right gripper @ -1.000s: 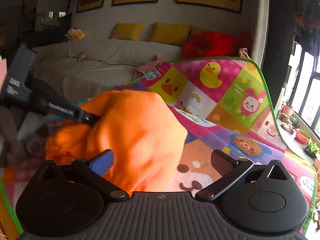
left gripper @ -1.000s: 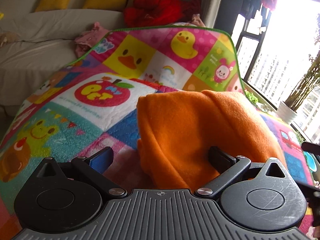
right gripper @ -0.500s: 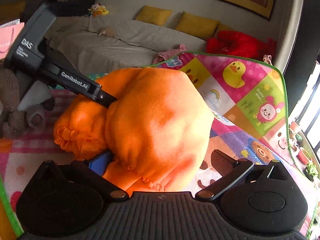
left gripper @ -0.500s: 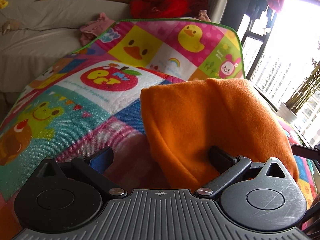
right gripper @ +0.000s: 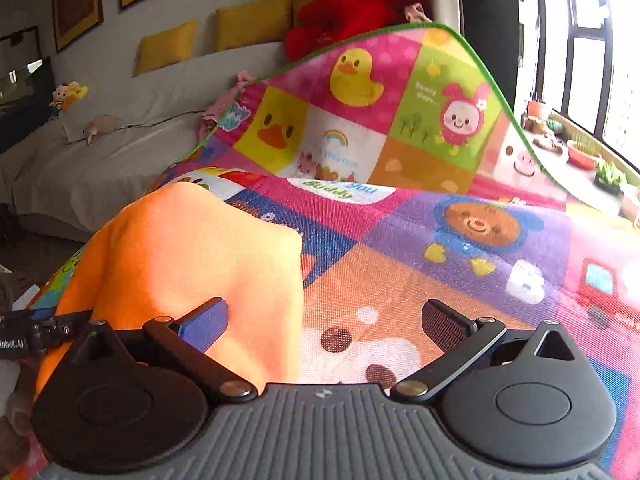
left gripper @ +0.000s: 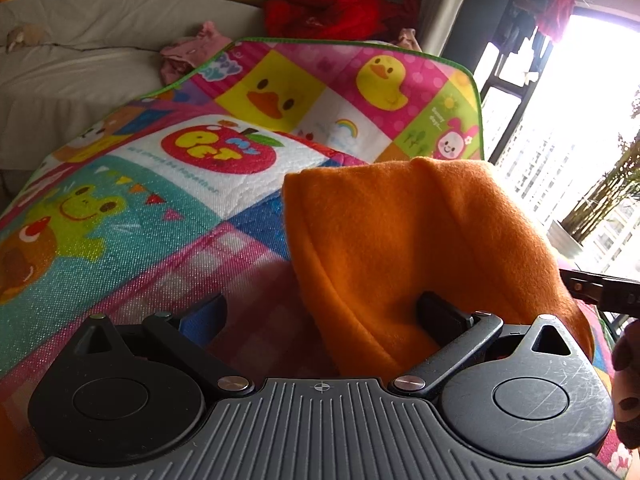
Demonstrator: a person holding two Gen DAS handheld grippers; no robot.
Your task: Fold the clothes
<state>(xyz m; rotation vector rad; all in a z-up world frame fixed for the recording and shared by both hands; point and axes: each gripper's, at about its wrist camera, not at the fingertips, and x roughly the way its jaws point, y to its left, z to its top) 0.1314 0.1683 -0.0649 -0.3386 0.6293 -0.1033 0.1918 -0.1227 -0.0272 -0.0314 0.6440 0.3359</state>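
The orange fleece garment (left gripper: 420, 248) sits bundled on the cartoon play mat (left gripper: 152, 208), doubled over itself with a rounded fold edge running from 12 toward 6 o'clock in the left wrist view. It looks partly folded, at least 1 fold judging by the thick layered edge, but the shape is still puffy and not a flat, squared packet.

The left gripper (left gripper: 320, 314) has its jaws spread wide. Its right finger is buried in the fleece at about 4 o'clock, while the blue-padded left finger lies over bare mat at about 8 o'clock. Nothing is clamped between them.

The right gripper (right gripper: 324, 320) is likewise spread wide. The garment (right gripper: 192, 264) lies over its blue left finger, at 9 to 10 o'clock, and its right finger is clear over the mat (right gripper: 460, 264) at about 3 o'clock. It pinches no cloth.

In my judgement the fold is mid-way: the cloth has been brought over, yet pressing flat, squaring and probably 1 more fold remain. Behind, at 11 o'clock, the sofa (left gripper: 80, 72) carries other clothes, a pink piece (left gripper: 184, 52) and a red one (left gripper: 328, 8), apparently unfolded.
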